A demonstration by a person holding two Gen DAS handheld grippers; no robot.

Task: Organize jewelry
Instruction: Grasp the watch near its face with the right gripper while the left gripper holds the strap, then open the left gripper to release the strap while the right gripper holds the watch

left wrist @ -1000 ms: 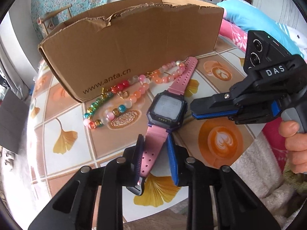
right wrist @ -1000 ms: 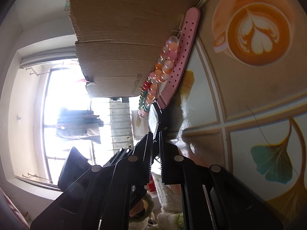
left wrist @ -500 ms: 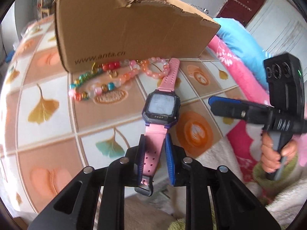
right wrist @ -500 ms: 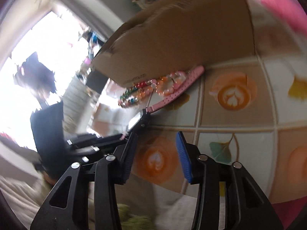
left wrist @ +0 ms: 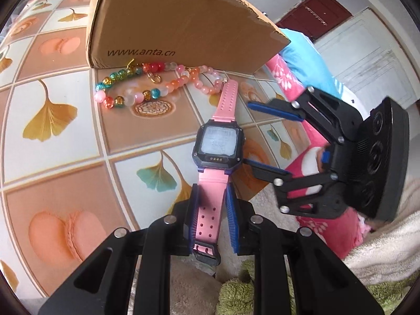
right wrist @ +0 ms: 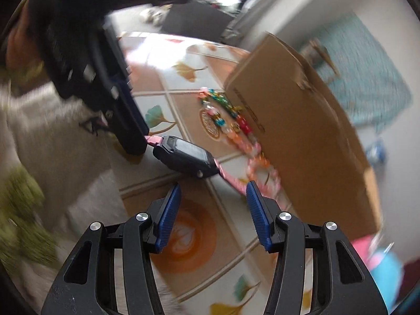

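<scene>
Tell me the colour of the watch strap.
Pink, on the watch strap; clearest in the left wrist view.

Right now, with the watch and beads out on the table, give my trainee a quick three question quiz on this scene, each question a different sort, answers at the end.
1. True or false: the left gripper has the pink watch by its strap.
2. Multiple choice: the bead bracelets lie A) inside the cardboard box, B) on the table against the box's front, C) between the right gripper's fingers.
3. Fill in: the web address is printed on the ____.

Key: 1 true. 2 B. 3 cardboard box. The right gripper is opening, with nothing between its fingers.
</scene>
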